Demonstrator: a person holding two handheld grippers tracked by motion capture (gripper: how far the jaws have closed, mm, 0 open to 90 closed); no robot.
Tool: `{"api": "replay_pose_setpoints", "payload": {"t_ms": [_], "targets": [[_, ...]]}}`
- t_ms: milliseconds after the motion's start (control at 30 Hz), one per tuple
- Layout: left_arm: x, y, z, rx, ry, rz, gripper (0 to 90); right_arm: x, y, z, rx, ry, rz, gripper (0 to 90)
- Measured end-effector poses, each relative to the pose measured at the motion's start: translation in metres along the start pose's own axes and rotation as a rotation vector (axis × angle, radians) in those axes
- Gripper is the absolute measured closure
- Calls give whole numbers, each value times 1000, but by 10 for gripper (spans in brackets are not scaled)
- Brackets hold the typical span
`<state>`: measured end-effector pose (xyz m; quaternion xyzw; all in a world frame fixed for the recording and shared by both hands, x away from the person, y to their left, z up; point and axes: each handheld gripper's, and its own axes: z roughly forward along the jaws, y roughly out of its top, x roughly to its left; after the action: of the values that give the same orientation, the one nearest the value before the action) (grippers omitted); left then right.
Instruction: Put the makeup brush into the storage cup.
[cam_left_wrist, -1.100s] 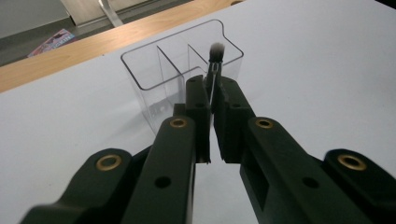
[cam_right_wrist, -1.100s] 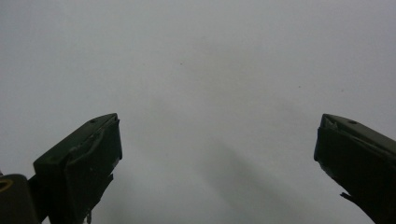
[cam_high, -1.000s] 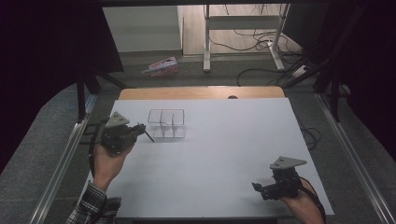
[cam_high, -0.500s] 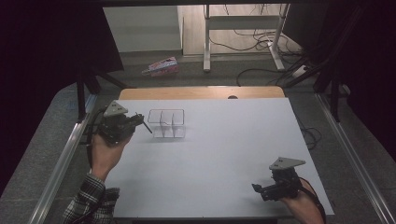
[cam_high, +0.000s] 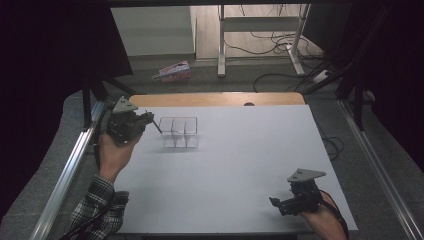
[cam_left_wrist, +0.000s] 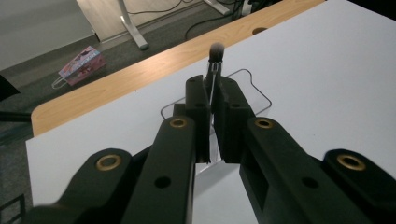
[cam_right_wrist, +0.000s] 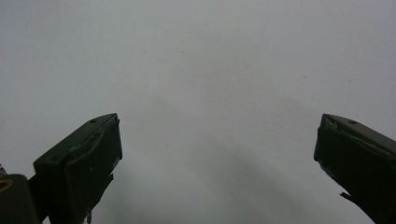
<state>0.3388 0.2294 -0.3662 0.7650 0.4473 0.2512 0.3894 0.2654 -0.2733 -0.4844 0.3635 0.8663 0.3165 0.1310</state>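
High view: left tool (cam_high: 150, 120), raised, pinches brush (cam_left_wrist: 215, 60) beside organizer (cam_high: 180, 132).

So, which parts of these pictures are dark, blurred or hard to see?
High view: both sides are almost black, and the clear organizer is faint on the white table. Left gripper view: the brush tip looks soft. Right gripper view: a dim grey surface, with the right tongs dark.

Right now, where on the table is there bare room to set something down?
The white tabletop is bare from the clear plastic divided organizer across to the right edge, and down to the right gripper. It is crowded only at far left, where the left gripper, holding a small makeup brush, meets the organizer.
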Motion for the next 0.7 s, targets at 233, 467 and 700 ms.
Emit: {"api": "replay_pose_setpoints", "payload": {"t_ms": [233,467,700], "targets": [[3,3,11,0,19,-10,854,0,0,0,2,0,-3,7],[7,6,21,7,24,-19,853,0,0,1,7,5,-4,8],[9,9,32,17,24,-20,853,0,0,2,12,10,-7,11]]}}
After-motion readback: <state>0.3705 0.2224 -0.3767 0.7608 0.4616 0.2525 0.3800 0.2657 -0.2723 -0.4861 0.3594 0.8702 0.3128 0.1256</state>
